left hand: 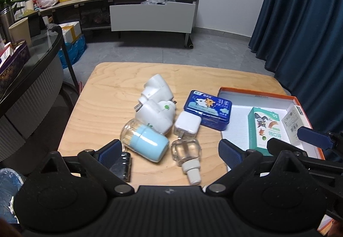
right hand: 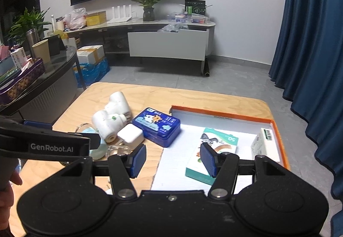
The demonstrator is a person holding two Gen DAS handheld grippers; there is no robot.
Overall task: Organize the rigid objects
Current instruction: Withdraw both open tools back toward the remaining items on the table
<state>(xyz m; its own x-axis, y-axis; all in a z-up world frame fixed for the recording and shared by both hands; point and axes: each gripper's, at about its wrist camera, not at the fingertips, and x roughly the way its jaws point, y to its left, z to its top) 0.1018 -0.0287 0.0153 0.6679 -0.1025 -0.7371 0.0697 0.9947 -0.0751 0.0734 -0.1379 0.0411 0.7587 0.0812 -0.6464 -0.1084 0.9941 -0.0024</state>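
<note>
On the wooden table point(left hand: 120, 78) lie two white plug-in units point(left hand: 156, 106), a blue tin point(left hand: 208, 109), a white charger cube point(left hand: 188, 125), a clear bottle point(left hand: 188, 155) and a glass jar with a light blue cap point(left hand: 145, 142). My left gripper point(left hand: 171, 152) hangs open just above the jar and bottle, touching neither. An orange-rimmed tray point(right hand: 214, 111) at the right holds a green-and-white carton point(right hand: 223, 142) and a white box point(right hand: 265, 142). My right gripper point(right hand: 173, 159) is open over the tray's left part, with nothing between its pads.
A dark metal item point(left hand: 123, 165) lies under the left finger near the table's front edge. A glass side table point(left hand: 42, 48) with boxes stands at the left. A blue curtain point(left hand: 304, 22) hangs at the right, and a TV cabinet point(left hand: 150, 15) stands beyond the floor.
</note>
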